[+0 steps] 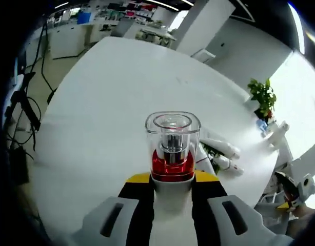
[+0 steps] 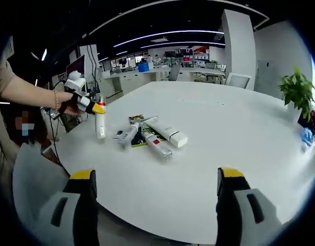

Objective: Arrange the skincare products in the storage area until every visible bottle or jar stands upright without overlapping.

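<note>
My left gripper point(image 1: 172, 192) had its jaws clenched on a white bottle point(image 1: 172, 148) with a clear cap and red band, held above the white worktop point(image 1: 106, 102). At its two o'clock, several white tubes point(image 1: 221, 154) lay flat. My right gripper point(image 2: 155, 192) hung released over the near rim, with the tubes at twelve o'clock.

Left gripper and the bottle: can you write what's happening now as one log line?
left gripper: shut on bottle | right gripper: open | tubes: lying on white table
</note>
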The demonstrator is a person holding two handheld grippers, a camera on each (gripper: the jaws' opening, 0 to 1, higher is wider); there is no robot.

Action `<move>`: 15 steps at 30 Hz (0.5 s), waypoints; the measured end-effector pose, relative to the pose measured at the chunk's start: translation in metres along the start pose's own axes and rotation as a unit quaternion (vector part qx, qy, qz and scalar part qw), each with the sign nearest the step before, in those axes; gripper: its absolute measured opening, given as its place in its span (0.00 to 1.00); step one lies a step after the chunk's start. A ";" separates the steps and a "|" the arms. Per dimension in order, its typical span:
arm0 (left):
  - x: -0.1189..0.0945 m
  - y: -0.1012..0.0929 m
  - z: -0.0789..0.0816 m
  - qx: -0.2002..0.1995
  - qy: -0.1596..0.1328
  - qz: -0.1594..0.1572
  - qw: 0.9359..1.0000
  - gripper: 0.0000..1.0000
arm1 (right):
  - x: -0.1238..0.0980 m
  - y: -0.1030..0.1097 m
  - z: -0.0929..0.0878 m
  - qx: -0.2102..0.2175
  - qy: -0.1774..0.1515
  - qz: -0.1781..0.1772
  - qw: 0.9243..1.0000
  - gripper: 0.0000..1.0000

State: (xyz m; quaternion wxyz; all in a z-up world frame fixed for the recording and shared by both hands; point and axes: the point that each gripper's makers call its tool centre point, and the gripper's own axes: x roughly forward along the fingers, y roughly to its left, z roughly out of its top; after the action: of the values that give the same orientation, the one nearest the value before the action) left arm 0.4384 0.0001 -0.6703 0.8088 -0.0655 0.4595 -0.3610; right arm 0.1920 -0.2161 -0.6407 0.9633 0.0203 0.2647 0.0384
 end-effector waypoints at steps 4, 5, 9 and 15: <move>-0.006 -0.005 -0.003 0.022 -0.020 0.006 1.000 0.23 | 0.000 0.003 0.001 -0.004 -0.001 0.006 1.000 0.97; -0.008 -0.007 -0.004 0.022 -0.023 0.006 0.999 0.23 | 0.000 0.004 0.001 -0.006 -0.001 0.008 1.000 0.97; -0.017 -0.021 -0.003 0.046 -0.052 -0.008 0.998 0.23 | 0.001 0.012 0.003 -0.010 -0.005 0.031 0.999 0.97; -0.040 -0.073 -0.001 0.041 -0.079 -0.092 0.992 0.23 | 0.002 0.030 0.015 0.027 -0.029 0.083 0.996 0.95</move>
State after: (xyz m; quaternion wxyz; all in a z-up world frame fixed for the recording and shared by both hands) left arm 0.3863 -0.0271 -0.6113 0.8080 -0.1023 0.3706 -0.4464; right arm 0.1992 -0.1866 -0.6272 0.9630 0.0693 0.2354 0.1109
